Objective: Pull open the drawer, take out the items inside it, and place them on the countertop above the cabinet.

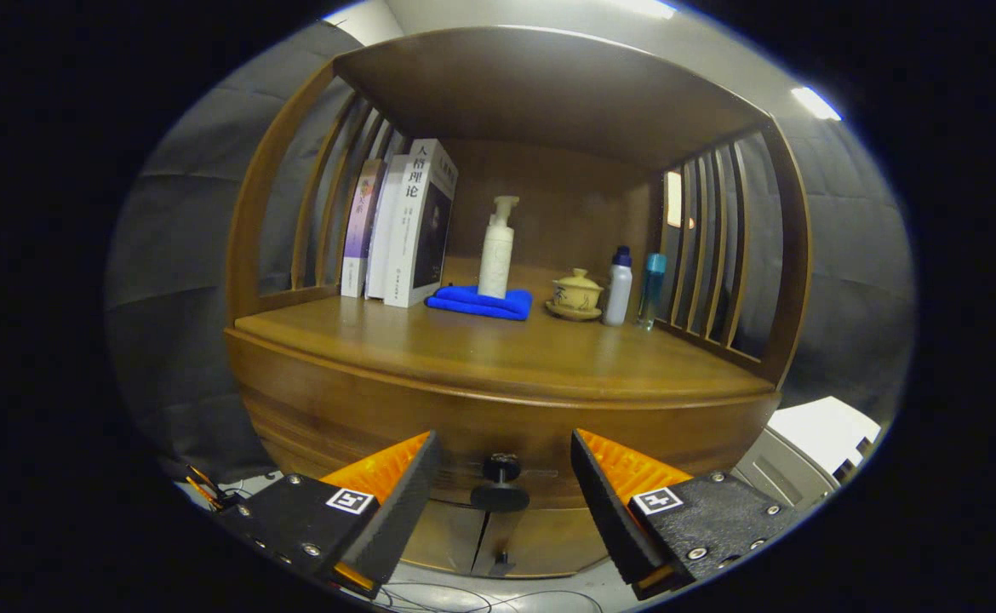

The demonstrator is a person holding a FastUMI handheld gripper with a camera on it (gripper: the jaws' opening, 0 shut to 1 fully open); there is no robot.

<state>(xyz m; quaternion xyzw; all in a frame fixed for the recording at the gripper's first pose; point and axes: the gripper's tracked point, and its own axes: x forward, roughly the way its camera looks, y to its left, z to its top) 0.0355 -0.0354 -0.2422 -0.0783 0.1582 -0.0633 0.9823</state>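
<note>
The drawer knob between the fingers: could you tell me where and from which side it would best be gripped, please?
Grip the dark drawer knob across its round head, coming straight at the drawer front. It juts out toward the camera on a short stem, so the open gripper, already straddling it, probably needs only to ease forward and close.

One camera rides on the tongs [505, 502] and looks forward along their two fingers, which stand parted at the bottom of its view. It sits low and close to the cabinet [498, 409], about level with the drawer front, facing it squarely; the drawer knob [500, 481] lies just ahead, in the gap between the fingers. From there the view looks slightly up across the counter [481, 345] from its front edge to the back wall, with the slatted sides on both flanks and the cabinet's top board [549, 85] overhead. The fisheye bends the counter's front edge into a curve.
</note>
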